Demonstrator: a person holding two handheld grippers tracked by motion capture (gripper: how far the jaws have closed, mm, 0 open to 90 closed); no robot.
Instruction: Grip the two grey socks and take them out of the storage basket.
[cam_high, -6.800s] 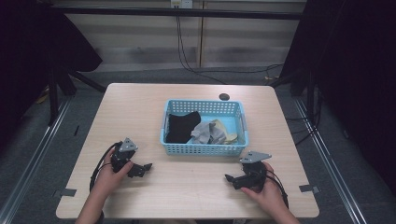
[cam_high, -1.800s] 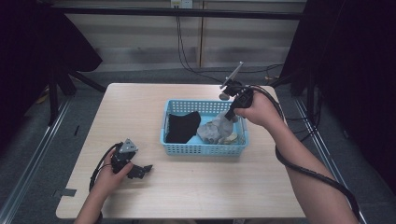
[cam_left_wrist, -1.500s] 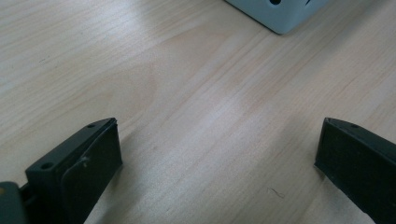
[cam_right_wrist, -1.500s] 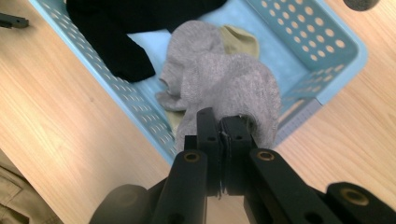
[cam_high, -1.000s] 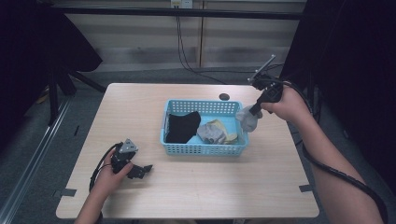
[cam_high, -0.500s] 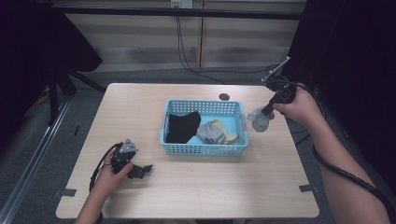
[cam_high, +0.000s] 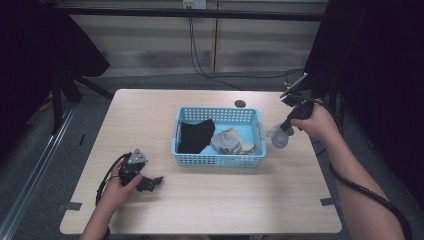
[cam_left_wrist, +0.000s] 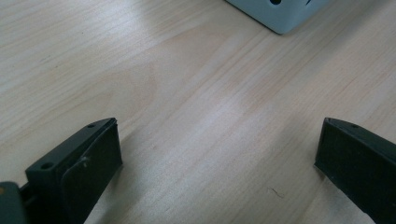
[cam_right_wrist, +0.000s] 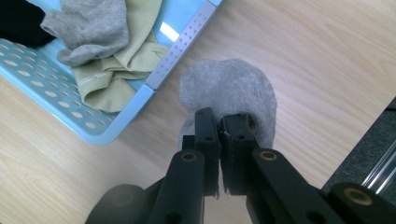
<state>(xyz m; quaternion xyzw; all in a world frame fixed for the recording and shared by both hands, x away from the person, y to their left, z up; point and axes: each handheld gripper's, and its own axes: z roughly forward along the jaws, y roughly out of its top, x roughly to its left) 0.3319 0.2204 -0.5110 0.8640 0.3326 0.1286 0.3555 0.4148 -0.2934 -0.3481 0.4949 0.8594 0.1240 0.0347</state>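
My right gripper (cam_high: 286, 126) (cam_right_wrist: 220, 122) is shut on a grey sock (cam_high: 278, 135) (cam_right_wrist: 229, 95), which hangs over the table just right of the blue basket (cam_high: 218, 159) (cam_right_wrist: 175, 54). In the basket lie a black cloth (cam_high: 195, 136), another grey sock (cam_high: 225, 142) (cam_right_wrist: 91, 28) and a pale yellow-green sock (cam_high: 245, 147) (cam_right_wrist: 119, 74). My left gripper (cam_high: 152, 182) (cam_left_wrist: 217, 158) rests open on the table at the front left, with bare wood between its jaws. A corner of the basket (cam_left_wrist: 280, 11) shows ahead of it.
The wooden table (cam_high: 220, 205) has a small dark round spot (cam_high: 240, 103) behind the basket. Its right edge (cam_right_wrist: 359, 135) lies close to the hanging sock. Dark curtains and a metal frame stand around the table.
My right gripper has carried the grey sock out of the basket to the right and lowered it beside the basket. The left gripper has stayed still.
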